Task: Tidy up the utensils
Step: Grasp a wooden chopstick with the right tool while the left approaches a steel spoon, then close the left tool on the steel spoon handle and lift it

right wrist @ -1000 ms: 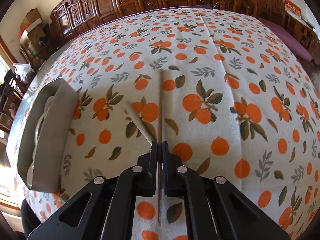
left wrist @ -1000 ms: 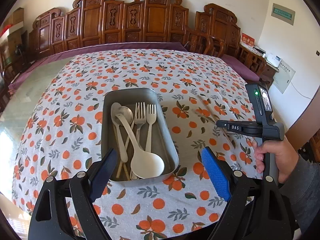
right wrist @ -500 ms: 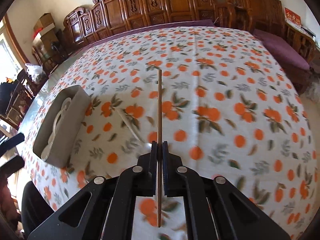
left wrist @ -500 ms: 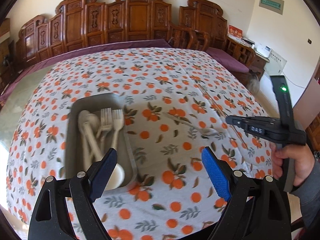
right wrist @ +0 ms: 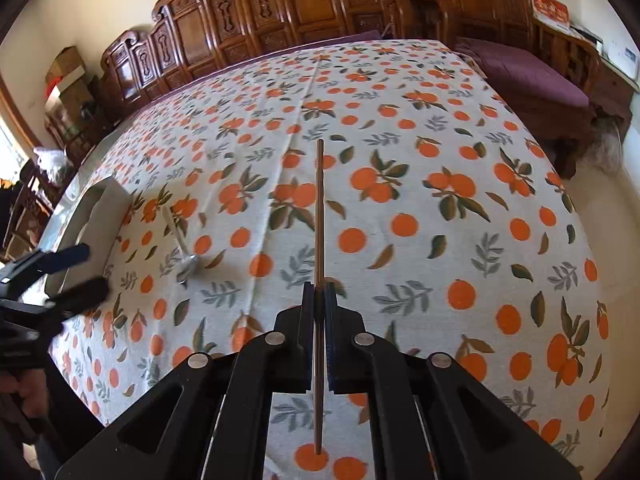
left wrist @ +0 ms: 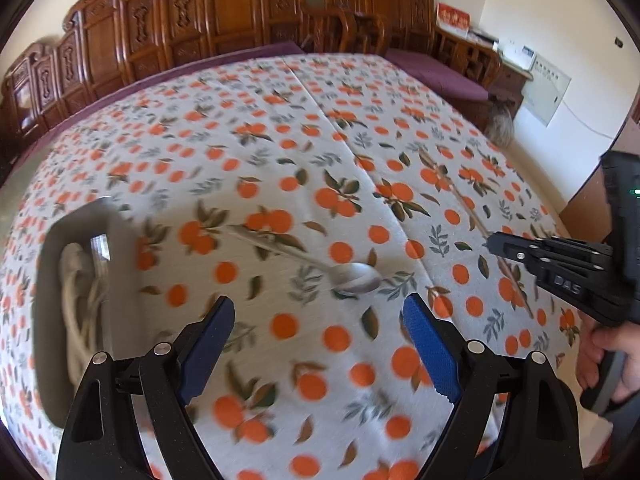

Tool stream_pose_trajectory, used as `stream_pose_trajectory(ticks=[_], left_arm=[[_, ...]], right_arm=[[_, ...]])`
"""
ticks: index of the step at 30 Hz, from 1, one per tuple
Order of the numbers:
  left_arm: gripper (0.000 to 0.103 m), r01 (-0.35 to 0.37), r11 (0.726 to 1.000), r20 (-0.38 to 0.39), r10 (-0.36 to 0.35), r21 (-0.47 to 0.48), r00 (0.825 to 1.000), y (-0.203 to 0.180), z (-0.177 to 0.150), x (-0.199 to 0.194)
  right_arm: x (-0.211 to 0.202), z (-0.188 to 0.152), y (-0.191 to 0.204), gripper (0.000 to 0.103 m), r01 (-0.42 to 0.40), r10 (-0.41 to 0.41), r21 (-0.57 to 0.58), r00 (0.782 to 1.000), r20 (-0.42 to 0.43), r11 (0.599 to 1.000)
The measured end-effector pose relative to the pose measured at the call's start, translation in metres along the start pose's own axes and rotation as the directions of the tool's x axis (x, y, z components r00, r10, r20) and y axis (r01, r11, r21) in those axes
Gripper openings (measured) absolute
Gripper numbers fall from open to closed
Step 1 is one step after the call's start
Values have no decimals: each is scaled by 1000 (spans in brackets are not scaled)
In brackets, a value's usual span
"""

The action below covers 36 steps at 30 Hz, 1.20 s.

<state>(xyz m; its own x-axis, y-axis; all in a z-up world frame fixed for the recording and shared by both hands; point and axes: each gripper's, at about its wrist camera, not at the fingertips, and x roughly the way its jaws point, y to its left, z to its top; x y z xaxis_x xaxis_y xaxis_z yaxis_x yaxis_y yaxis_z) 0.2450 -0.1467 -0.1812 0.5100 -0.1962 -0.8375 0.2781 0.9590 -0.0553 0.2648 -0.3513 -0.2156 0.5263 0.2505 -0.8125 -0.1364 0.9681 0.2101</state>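
My right gripper (right wrist: 319,292) is shut on a brown wooden chopstick (right wrist: 319,208) and holds it above the tablecloth, pointing away from me. It shows in the left wrist view (left wrist: 490,245) at the right. My left gripper (left wrist: 316,320) is open and empty, just short of a metal spoon (left wrist: 356,274) that lies on the cloth, also seen in the right wrist view (right wrist: 186,266). A grey metal tray (left wrist: 48,320) with white utensils stands at the left; it shows in the right wrist view (right wrist: 104,200).
The table (right wrist: 400,160) carries an orange-print cloth. Carved wooden chairs (left wrist: 240,12) line its far side. A purple cushioned bench (right wrist: 532,76) stands at the right. The table's right edge drops to the floor.
My left gripper has swung right, from over the tray to in front of the spoon. My right gripper has lifted the chopstick off the cloth and raised it.
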Motion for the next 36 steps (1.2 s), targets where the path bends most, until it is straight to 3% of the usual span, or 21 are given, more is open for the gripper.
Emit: stream_pose_trajectory(ticks=[8,14,20,25,28,36], left_arm=[[81,-34,999,-62,36,36,997,-25,15,44],[70,-78,991,-77,87,108,993,-42,22,59],[52,-88,989,-117,102,122,988,-34,20,66],[22,-51,992,-141,68,117,988,-24,11,64],[12,-41,992,-133,56,116,990,-19,5,58],[1,-25,993,-77,34,115,996,-4,-3,31]], right_arm=[[-1,1,-22,6,-7,7,63,1000,4,998],[1,0,-23,6,-9,10,64,1000,-3,998],[3,-1,-17,6,-13,14,46,1000,-10,999],[3,-2,-13,6,-13,14,36,1000,-12,999],[3,-2,-11,6,-12,12,31,1000,-12,999],[4,-3,-4,6,-12,12,9,1000,-16,1000]])
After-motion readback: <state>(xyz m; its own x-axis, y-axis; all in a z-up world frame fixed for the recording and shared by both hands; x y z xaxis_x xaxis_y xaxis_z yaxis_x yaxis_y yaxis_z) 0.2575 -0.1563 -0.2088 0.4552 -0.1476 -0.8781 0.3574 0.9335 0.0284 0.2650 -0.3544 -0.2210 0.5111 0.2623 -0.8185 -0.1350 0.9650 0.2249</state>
